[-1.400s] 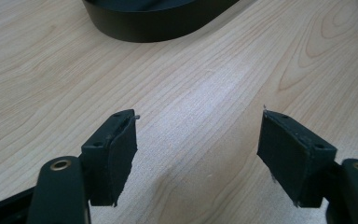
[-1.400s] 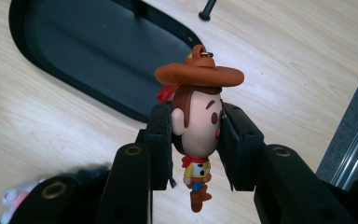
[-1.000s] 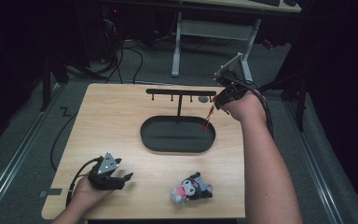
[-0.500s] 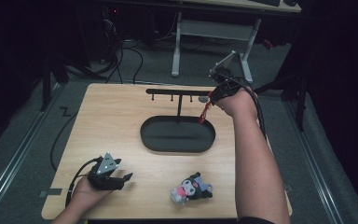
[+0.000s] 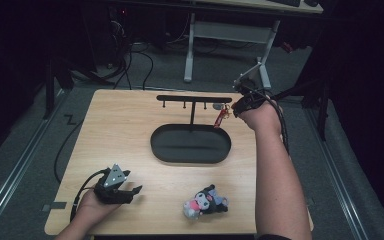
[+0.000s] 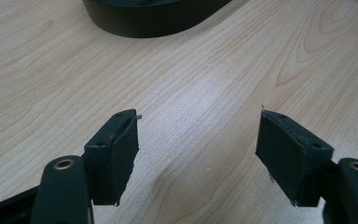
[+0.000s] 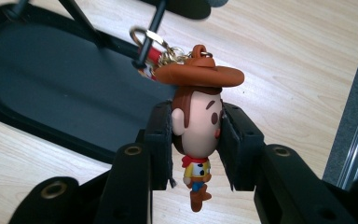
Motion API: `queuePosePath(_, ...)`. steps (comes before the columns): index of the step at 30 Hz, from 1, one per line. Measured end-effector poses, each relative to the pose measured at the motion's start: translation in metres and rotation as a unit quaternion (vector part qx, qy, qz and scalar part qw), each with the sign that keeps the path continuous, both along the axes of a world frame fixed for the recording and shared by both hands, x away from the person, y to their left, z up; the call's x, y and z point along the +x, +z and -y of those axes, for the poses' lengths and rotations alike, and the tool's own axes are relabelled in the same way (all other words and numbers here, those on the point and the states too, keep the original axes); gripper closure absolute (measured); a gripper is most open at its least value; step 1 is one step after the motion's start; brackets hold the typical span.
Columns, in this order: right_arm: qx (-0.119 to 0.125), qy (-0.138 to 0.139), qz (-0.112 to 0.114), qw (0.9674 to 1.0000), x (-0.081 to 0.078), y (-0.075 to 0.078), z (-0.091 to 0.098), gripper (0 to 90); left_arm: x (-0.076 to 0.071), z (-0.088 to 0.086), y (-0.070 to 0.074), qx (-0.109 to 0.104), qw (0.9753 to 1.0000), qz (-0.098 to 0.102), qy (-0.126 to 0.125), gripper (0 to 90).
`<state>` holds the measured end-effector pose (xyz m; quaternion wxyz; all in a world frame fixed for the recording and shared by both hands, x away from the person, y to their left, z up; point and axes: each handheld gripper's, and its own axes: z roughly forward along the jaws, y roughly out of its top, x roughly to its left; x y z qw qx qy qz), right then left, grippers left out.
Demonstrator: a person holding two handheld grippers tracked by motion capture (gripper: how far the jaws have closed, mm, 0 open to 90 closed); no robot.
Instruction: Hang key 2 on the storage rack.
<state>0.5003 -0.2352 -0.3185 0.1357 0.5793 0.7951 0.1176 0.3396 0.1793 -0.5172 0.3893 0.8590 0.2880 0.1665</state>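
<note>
- Right gripper view: the cowboy keychain [image 7: 196, 122] is pinched by its head in the right tool [image 7: 196, 144], its ring [image 7: 139, 36] at a peg of the rack [image 5: 194, 99] near the bench's far edge.
- Release is judged left to do.
- The left tool [image 6: 196, 154] is spread, empty, near the front left corner.

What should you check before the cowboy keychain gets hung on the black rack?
1. Grip: the right gripper has its jaws pressed on the head of the small cowboy figure keychain with the orange hat. Ok.
2. Ring on a hook: the silver key ring sits by a peg of the black metal hook rack; whether it is threaded on, cannot tell.
3. Red strap: hangs loose below the rack's right end. Ok.
4. Black oval tray base: nothing lies in it. Ok.
5. Left gripper: open over the light wooden table, holding nothing. Ok.
6. Black and grey plush toy: lies near the table's front edge, apart from both grippers. Ok.
</note>
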Motion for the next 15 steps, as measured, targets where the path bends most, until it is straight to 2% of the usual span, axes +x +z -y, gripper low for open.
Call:
queuePosePath(7,-0.003,-0.003,-0.015,0.9999,0.0,-0.019,0.003,66.7,-0.002,0.0,0.0,-0.001,1.0,0.004,-0.001,30.0)
queuePosePath(8,-0.001,0.0,-0.018,0.9998,0.0,-0.028,0.003,66.6,-0.002,0.0,0.001,-0.004,1.0,0.005,-0.002,30.1)
queuePosePath(11,0.01,0.005,-0.016,0.9998,0.0,-0.035,0.005,66.5,-0.003,0.001,0.001,-0.005,1.0,0.006,-0.003,30.0)
queuePosePath(15,0.012,0.004,-0.02,0.9997,0.001,-0.043,0.008,66.4,-0.004,0.002,0.001,-0.004,1.0,0.007,-0.005,29.9)
